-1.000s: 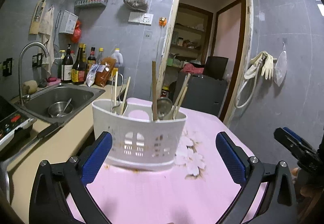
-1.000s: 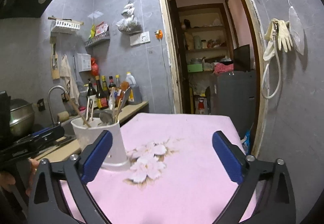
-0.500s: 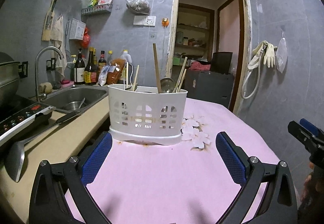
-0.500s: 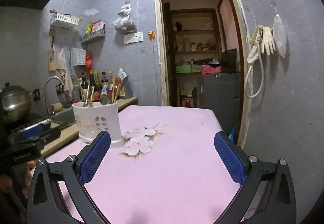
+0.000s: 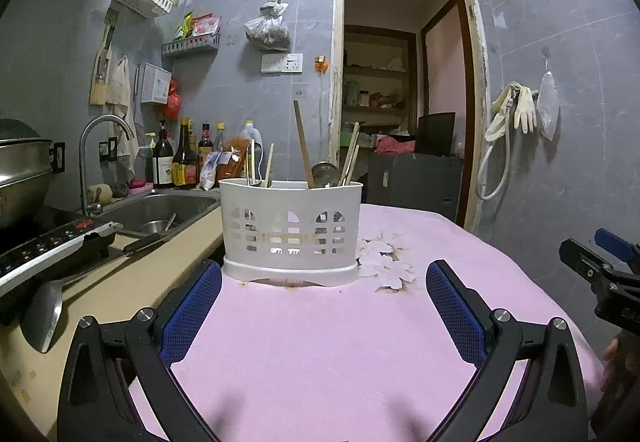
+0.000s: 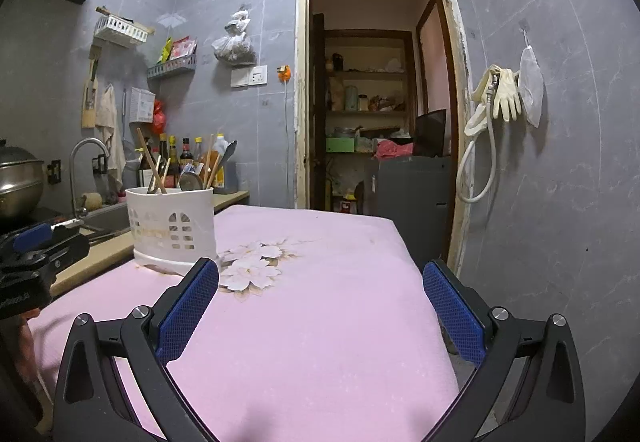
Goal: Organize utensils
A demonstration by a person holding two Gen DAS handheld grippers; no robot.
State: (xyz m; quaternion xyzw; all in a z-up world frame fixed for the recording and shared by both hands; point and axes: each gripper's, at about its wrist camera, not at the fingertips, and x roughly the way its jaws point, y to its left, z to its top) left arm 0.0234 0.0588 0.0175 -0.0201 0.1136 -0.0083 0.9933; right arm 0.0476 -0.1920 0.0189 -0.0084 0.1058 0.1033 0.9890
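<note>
The white utensil caddy (image 5: 291, 232) stands upright on the pink tablecloth (image 5: 340, 342), at the table's left edge beside the beige counter (image 5: 120, 282). Its long axis runs left to right across the left wrist view, the broad perforated face turned toward that camera. In the right wrist view the caddy (image 6: 172, 228) is seen from its narrower end, to the left and ahead.

Utensils stand handle-up inside. A long wooden handle (image 5: 303, 142) leans slightly left of vertical near the middle. A pair of chopsticks (image 5: 351, 154) leans right. A metal ladle bowl (image 5: 324, 174) shows just above the rim between them. Thinner sticks (image 5: 269, 164) stand in the left part. Which compartment each occupies cannot be told.

The left gripper (image 5: 324, 306) hangs low over the cloth, short of the caddy, fingers spread wide, holding nothing. The right gripper (image 6: 320, 306) is likewise spread wide and empty, over bare cloth, well to the right of the caddy.

A printed flower motif (image 5: 384, 262) lies just right of the caddy's base. A metal spatula (image 5: 44, 314) lies on the counter; the sink (image 5: 160, 210) is beyond it.
</note>
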